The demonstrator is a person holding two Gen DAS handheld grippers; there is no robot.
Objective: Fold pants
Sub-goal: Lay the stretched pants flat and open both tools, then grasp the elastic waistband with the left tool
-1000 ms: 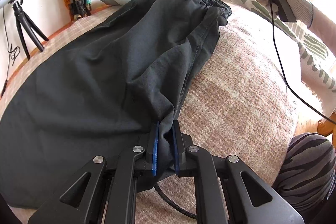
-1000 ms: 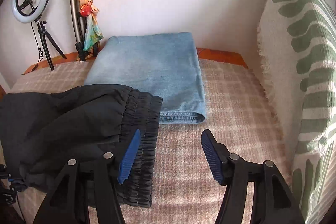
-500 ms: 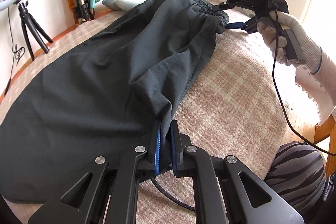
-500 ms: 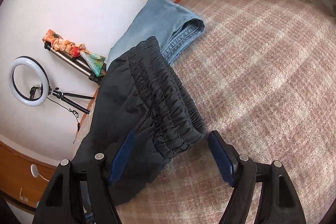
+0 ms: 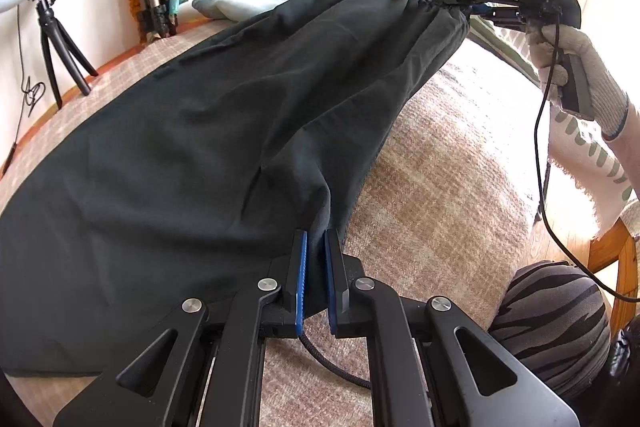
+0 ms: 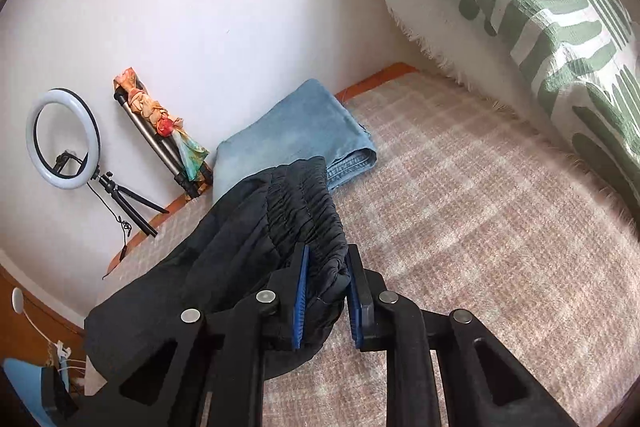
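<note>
Pants pinched at both ends, waistband grip only just closing

We hold the pants (image 5: 224,131) over the sofa (image 5: 452,163): our left gripper (image 5: 314,251) is clamped on the crotch fold, and our right gripper (image 6: 326,267) is closing its jaws on the waistband (image 6: 308,215), which sits bunched between the pads. We judge the thick elastic could slip from that corner bite once we pull, dropping the top edge crooked; the lifted cloth could also drag onto the jeans (image 6: 296,131) behind. The only writing we can read is "DAS" on the right gripper's body.
</note>
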